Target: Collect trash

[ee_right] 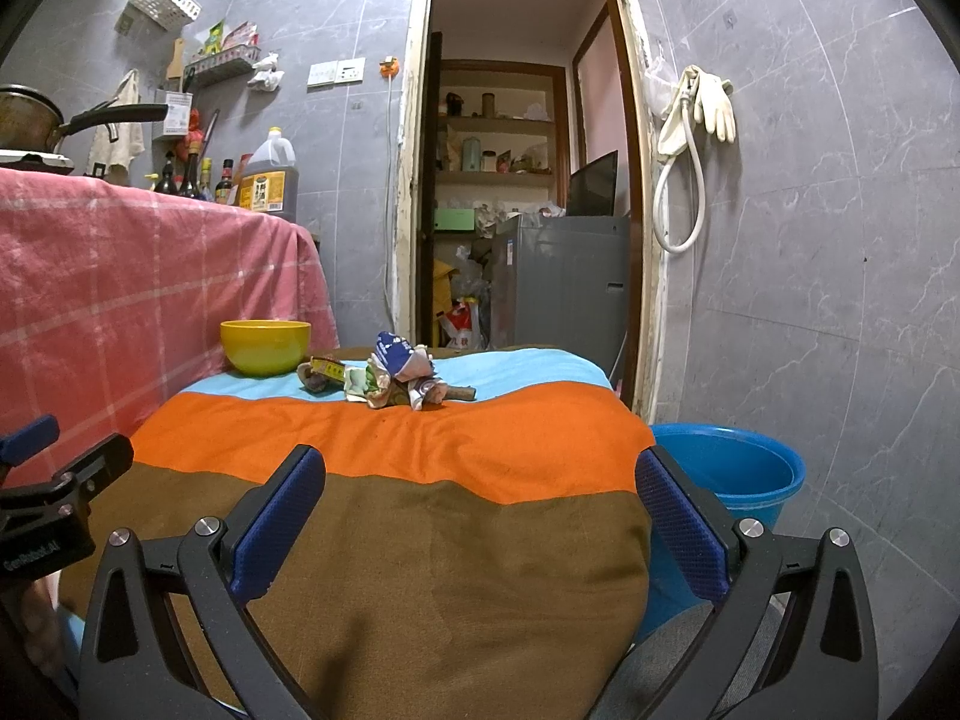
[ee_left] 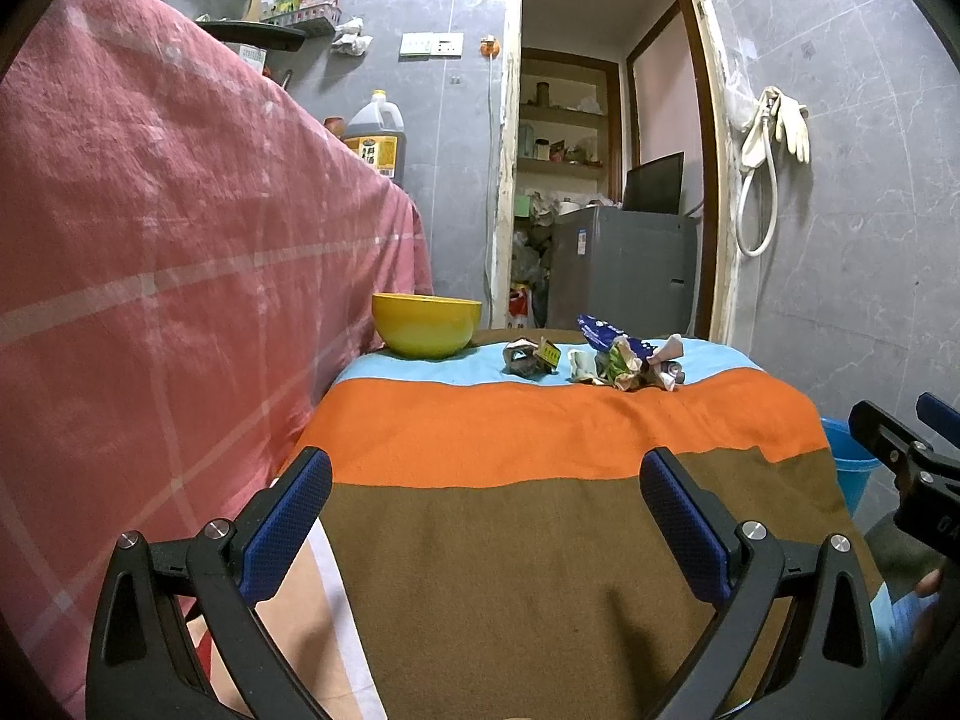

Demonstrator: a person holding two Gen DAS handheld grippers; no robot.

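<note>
Crumpled wrappers and paper scraps lie in a loose heap on the light blue stripe at the far end of the striped cloth. A smaller crushed wrapper with a yellow label sits just left of the heap. My left gripper hovers open over the brown stripe, well short of the trash, with nothing between its fingers. My right gripper is likewise open and empty over the brown stripe. A blue bucket stands on the floor beside the table's right edge.
A yellow bowl sits at the far left corner. A counter draped in pink checked cloth rises along the left, carrying an oil jug and bottles. A doorway opens behind the table.
</note>
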